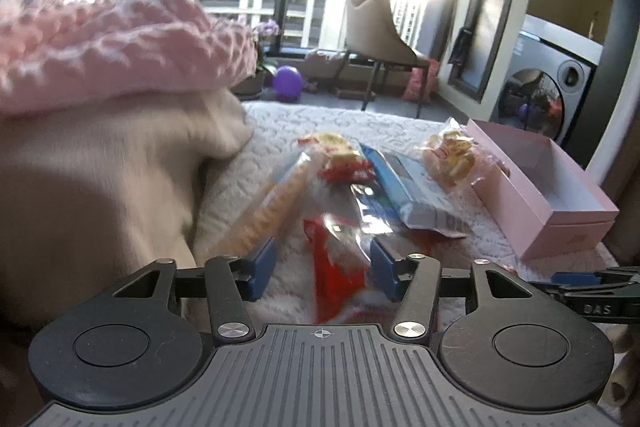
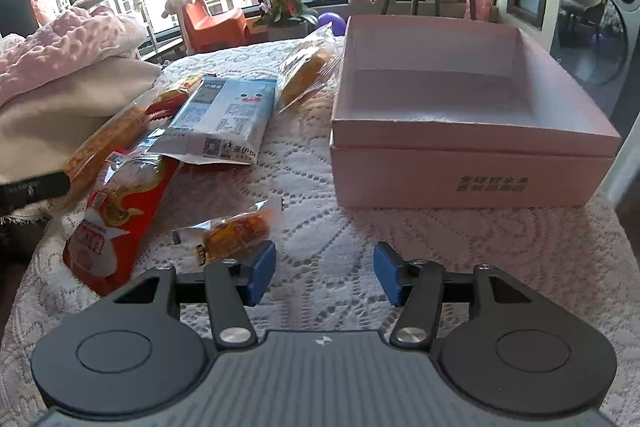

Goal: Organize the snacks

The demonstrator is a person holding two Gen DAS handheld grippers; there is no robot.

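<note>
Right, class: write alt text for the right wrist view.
An empty pink box sits on a lace tablecloth, with snack packets scattered to its left. The right gripper, jaws open and holding nothing, points at bare cloth beside a small orange packet.

The left gripper points forward and downward, and its two blue pads stand apart, at about half width. A red packet lies between them, but the view is blurred and contact cannot be told. The right gripper also tilts downward, its jaws are open, and nothing is between its pads.
</note>
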